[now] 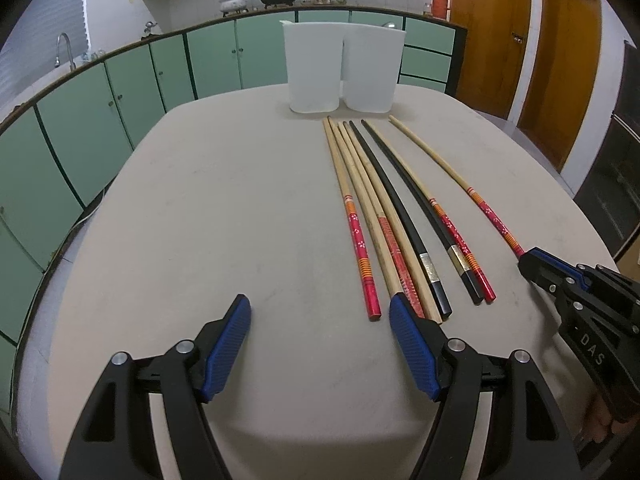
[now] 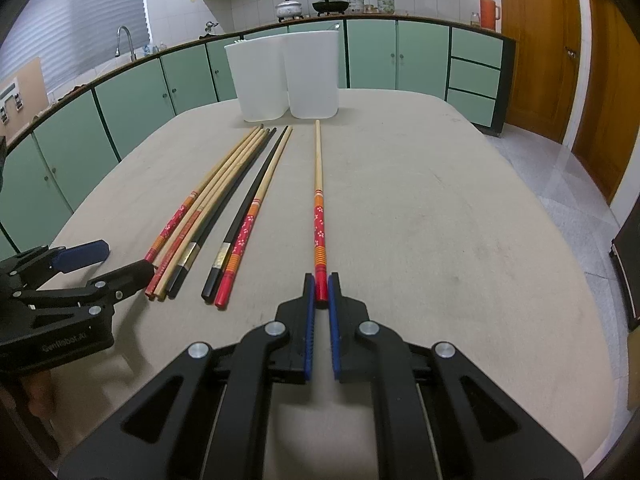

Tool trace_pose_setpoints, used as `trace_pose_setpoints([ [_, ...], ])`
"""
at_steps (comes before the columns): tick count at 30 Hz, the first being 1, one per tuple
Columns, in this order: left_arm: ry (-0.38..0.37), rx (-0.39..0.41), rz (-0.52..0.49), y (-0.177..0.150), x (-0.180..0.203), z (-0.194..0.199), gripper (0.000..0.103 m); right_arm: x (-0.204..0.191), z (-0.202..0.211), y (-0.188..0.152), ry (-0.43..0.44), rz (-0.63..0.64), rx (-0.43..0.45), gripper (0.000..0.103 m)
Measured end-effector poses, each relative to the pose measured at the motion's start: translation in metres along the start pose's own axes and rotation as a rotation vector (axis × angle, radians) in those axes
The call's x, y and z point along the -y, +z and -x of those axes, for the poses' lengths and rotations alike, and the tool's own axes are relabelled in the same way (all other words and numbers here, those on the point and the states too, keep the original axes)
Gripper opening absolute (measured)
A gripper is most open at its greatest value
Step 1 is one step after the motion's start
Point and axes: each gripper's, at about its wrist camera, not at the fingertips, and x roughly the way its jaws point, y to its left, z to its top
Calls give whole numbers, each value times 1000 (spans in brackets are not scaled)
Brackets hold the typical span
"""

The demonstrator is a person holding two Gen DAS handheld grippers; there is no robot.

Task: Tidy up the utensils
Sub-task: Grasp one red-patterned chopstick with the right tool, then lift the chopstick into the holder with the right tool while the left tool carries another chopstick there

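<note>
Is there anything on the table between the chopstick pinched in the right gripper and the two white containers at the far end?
Nothing visible. The right gripper is shut on the red end of the lone chopstick, and bare table runs from its tip to the white containers. The other chopsticks lie off to the left.

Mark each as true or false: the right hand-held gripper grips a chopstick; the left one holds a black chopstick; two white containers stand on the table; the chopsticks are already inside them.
1. The right hand-held gripper is shut on the lone red-handled bamboo chopstick: true.
2. The left hand-held gripper holds a black chopstick: false; it is open and holds nothing.
3. Two white plastic containers stand side by side on the beige table: true.
4. The chopsticks are inside the containers: false; all lie on the table.
</note>
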Motion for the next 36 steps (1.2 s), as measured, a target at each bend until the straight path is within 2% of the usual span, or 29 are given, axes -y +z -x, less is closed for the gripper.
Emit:
trace_pose_setpoints([
  [3, -3, 3, 2, 1, 2, 0, 59, 0, 0, 1, 1, -3, -2, 6],
  [6, -12, 7, -2, 2, 5, 0, 44, 0, -1, 1, 5, -9, -4, 6],
  [8, -18, 10, -5, 2, 8, 0, 30, 0, -1, 2, 6, -12, -4, 6],
  [11, -18, 18, -5, 2, 11, 0, 16, 0, -1, 2, 8, -14, -2, 6],
  [12, -19, 20, 2, 3, 11, 0, 7, 0, -1, 1, 9, -14, -1, 6],
  [19, -23, 33, 43, 6, 7, 5, 6, 2, 6, 5, 11, -16, 9, 5],
  [36, 9, 254, 1, 60, -7, 96, 6, 6, 90, 75, 47, 67, 228, 5],
])
